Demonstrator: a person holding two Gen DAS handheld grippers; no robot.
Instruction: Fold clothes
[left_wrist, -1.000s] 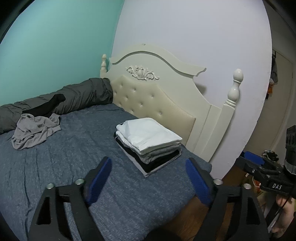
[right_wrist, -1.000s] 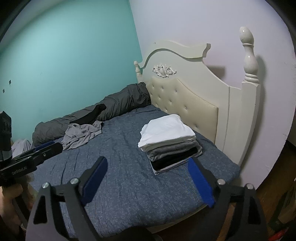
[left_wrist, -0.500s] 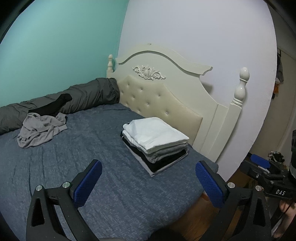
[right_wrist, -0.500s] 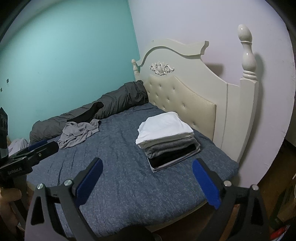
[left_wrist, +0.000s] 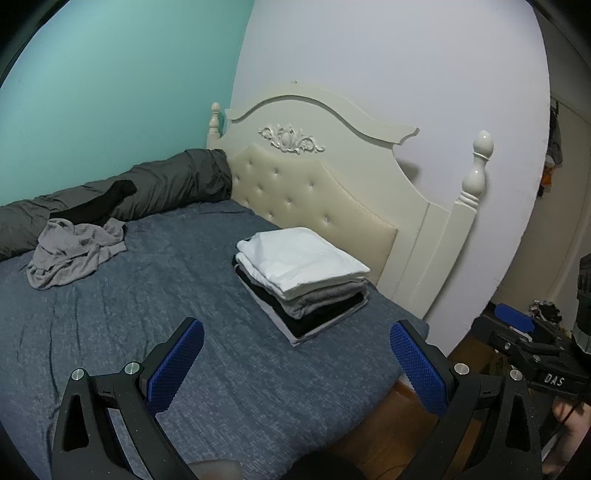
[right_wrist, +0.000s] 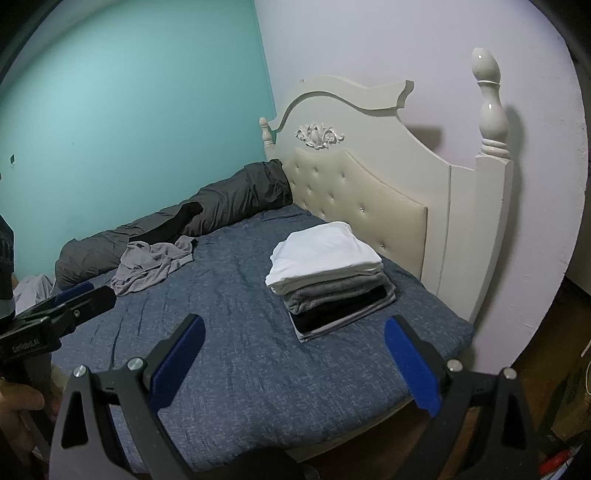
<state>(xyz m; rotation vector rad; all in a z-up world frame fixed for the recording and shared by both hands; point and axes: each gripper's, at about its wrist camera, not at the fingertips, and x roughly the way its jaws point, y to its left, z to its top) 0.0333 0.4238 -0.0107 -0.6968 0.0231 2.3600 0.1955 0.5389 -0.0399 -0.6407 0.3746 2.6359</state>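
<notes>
A neat stack of folded clothes (left_wrist: 303, 266) (right_wrist: 325, 254), white on top with grey and black beneath, sits on the blue bed sheet (left_wrist: 147, 295) (right_wrist: 240, 295) close to the headboard. A crumpled grey garment (left_wrist: 74, 251) (right_wrist: 151, 262) lies unfolded at the far side of the bed. A black garment (left_wrist: 99, 203) (right_wrist: 173, 221) is draped on the rolled duvet behind it. My left gripper (left_wrist: 295, 332) hovers open over the near bed edge, nothing between its blue pads. My right gripper (right_wrist: 294, 325) is open beside it, likewise empty. Both stop short of the stack.
A rolled dark grey duvet (left_wrist: 155, 184) (right_wrist: 229, 199) runs along the teal wall. The cream headboard (left_wrist: 314, 184) (right_wrist: 369, 192) with tall posts stands behind the stack. Another pale cloth (right_wrist: 33, 291) shows past the bed's left end. Wooden floor and clutter lie to the right.
The jaws of both grippers have spread wider. The left gripper has drawn back a little from the bed, so more of the sheet shows. The clothes have not moved.
</notes>
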